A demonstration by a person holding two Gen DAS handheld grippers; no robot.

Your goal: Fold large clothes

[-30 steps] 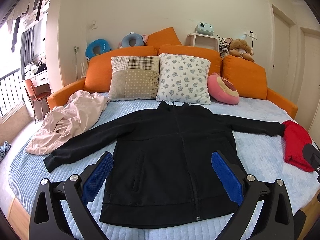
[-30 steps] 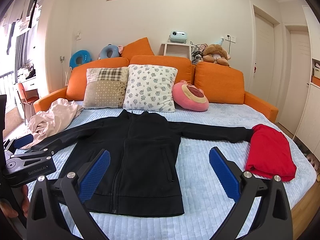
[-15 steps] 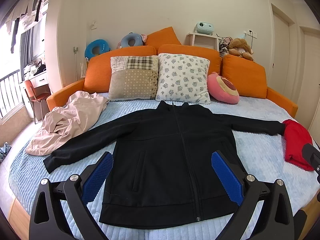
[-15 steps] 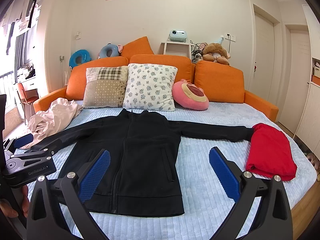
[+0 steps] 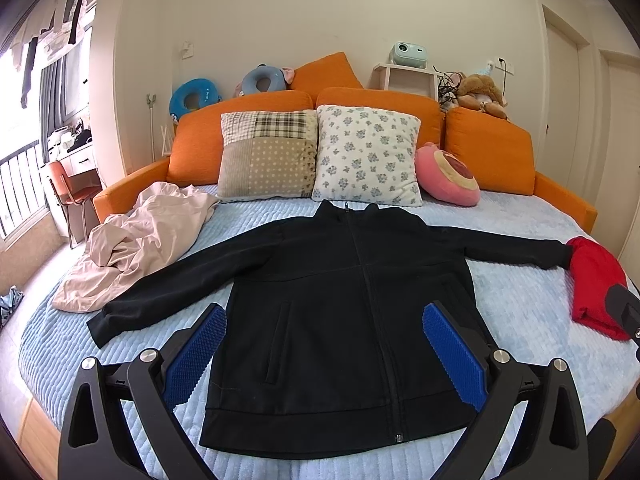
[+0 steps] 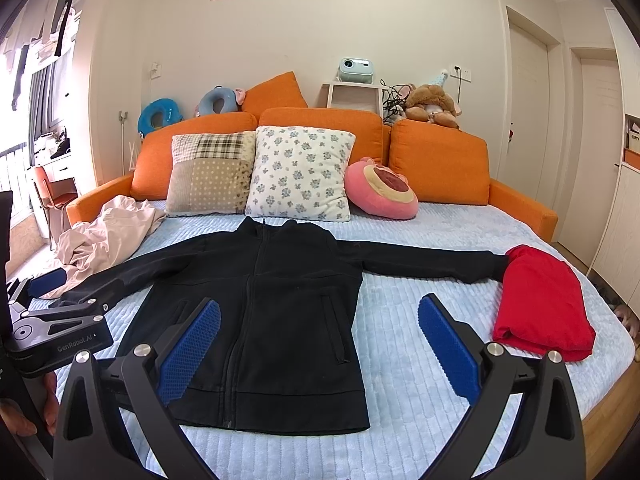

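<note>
A black zip jacket (image 5: 340, 312) lies flat, front up, on the light blue bed (image 5: 520, 320), both sleeves spread out sideways; it also shows in the right wrist view (image 6: 264, 304). My left gripper (image 5: 324, 316) is open and empty, held above the jacket's hem. My right gripper (image 6: 319, 312) is open and empty, held above the jacket's right side and the bed (image 6: 400, 300). The left gripper's body (image 6: 60, 320) shows at the left edge of the right wrist view.
A folded red garment (image 6: 540, 304) lies at the right sleeve's cuff, also in the left wrist view (image 5: 596, 280). A crumpled beige garment (image 5: 140, 240) lies by the left sleeve. Pillows (image 5: 316, 156) and orange cushions (image 5: 488, 152) line the back. The bed's front edge is close below.
Both views have shifted slightly. The jacket and other clothes have not moved. Both grippers stay open.
</note>
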